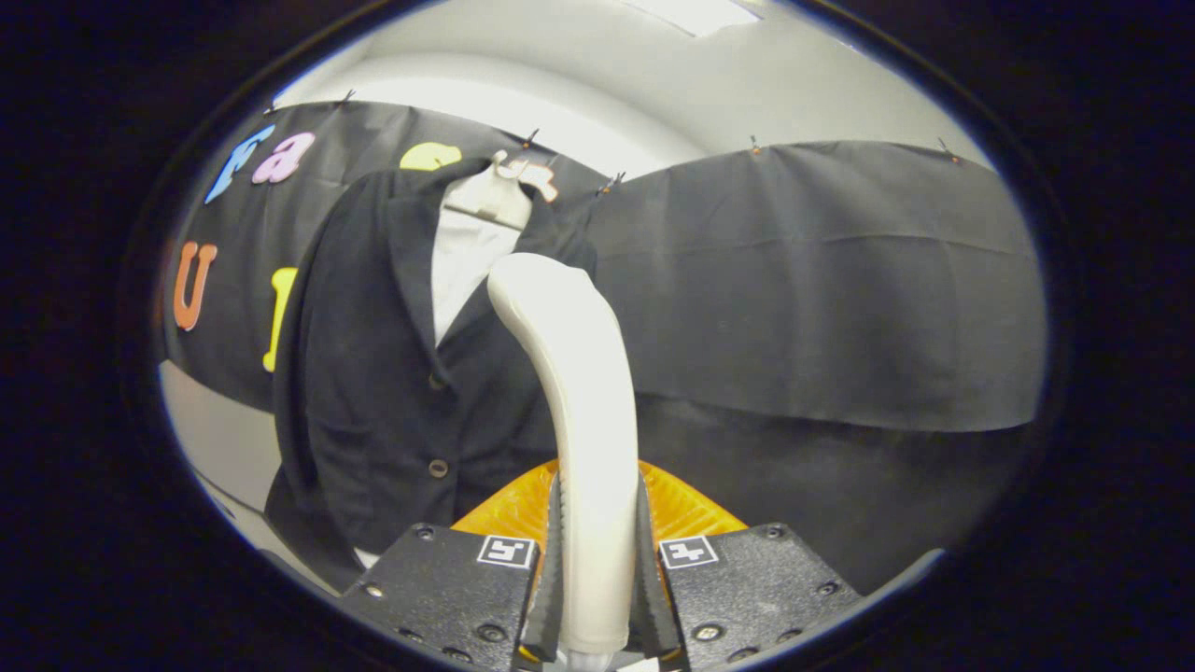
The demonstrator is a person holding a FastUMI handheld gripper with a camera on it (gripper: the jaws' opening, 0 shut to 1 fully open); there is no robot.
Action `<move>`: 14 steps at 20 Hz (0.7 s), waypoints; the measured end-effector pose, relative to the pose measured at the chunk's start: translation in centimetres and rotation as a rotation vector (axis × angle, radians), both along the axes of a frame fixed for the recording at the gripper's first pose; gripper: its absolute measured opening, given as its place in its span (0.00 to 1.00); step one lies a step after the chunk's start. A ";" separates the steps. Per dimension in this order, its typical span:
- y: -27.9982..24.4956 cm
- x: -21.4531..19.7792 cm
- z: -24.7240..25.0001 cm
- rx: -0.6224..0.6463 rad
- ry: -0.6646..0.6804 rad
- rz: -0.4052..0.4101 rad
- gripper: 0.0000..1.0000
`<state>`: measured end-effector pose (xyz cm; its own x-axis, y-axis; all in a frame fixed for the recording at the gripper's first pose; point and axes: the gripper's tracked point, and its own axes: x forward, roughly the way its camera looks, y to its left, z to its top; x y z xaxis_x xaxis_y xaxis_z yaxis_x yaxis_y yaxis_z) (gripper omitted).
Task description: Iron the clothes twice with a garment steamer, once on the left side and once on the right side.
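My gripper point(597, 579) sits at the bottom centre of the frame, both fingers point(553, 569) pressed against the steamer handle point(583, 420).

No readable text, only coded square markers on the tool point(597, 560).

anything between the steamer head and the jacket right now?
Nothing visible. The tool is shut on the cream plastic garment steamer, both fingers pressing its handle. Its head rises in front of the black buttoned jacket on a hanger, with no other object between them. How near the head is to the fabric cannot be told.
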<state>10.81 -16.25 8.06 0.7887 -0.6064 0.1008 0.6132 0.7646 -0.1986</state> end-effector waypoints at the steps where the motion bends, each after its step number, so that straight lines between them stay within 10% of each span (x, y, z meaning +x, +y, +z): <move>1: -0.4 0.8 1.5 -0.005 -0.032 0.017 0.36; 14: -5.9 14.4 13.7 -0.105 -0.263 0.261 0.35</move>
